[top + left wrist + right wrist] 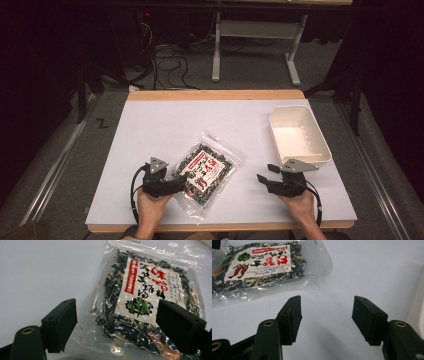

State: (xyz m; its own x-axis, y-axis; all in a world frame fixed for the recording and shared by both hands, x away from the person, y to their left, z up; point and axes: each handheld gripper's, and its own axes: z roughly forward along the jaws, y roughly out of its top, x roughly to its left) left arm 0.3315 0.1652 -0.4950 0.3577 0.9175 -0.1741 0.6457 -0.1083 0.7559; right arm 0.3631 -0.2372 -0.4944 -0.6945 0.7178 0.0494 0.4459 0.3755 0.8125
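My left claw is spread astride the dried seaweed packet; right claw spread, idle. Risk: slick film slips when pinched.

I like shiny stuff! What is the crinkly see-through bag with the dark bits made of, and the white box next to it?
The clear crinkly bag of dark dried bits looks like thin glossy plastic film: it wrinkles, glints, and shows its contents. Its white label with red writing may be paper or print. The white rectangular tub seems to be smooth moulded plastic, with thin walls and rounded corners.
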